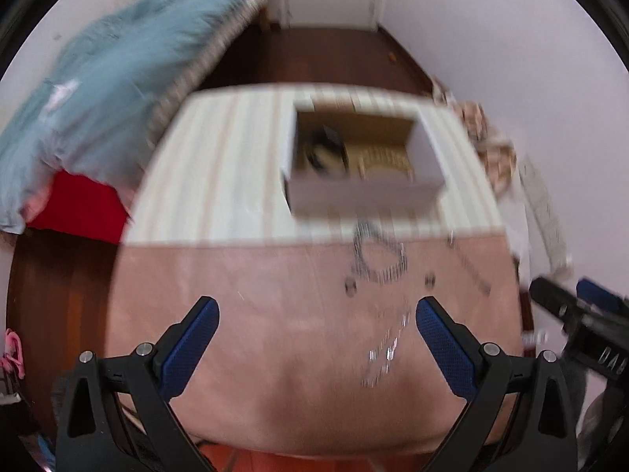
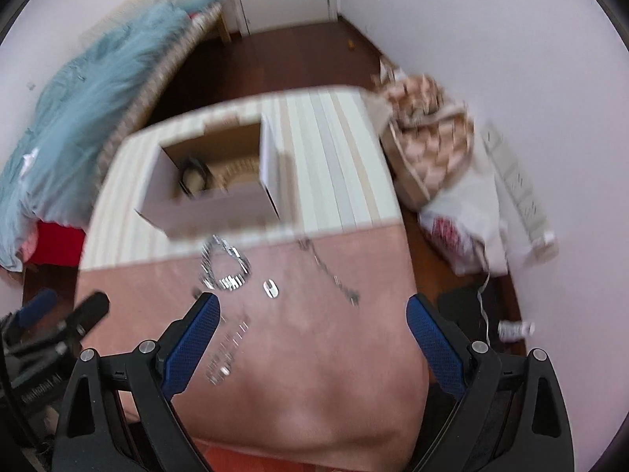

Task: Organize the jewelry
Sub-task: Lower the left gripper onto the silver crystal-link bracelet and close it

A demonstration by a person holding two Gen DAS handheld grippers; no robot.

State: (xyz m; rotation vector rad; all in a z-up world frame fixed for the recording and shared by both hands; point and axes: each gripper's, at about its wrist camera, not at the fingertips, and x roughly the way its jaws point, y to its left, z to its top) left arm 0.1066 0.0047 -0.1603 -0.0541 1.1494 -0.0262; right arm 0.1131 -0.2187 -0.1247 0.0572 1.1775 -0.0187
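Note:
Silver jewelry lies on a pink cloth (image 1: 236, 338) over a table: a looped chain bracelet (image 1: 379, 255) (image 2: 226, 263), a thin chain (image 1: 469, 261) (image 2: 330, 271), a sparkly strand (image 1: 387, 348) (image 2: 228, 354) and a small earring (image 2: 270, 288). An open white cardboard box (image 1: 361, 192) (image 2: 208, 212) stands behind them, with a dark item and beads inside. My left gripper (image 1: 316, 310) is open and empty above the cloth. My right gripper (image 2: 312, 306) is open and empty above the cloth. Both views are blurred.
A striped cloth (image 2: 326, 157) covers the table's far half. A bed with a blue blanket (image 1: 110, 90) is at the left. Bags (image 2: 432, 149) and a power strip (image 2: 519, 185) lie on the dark floor at the right.

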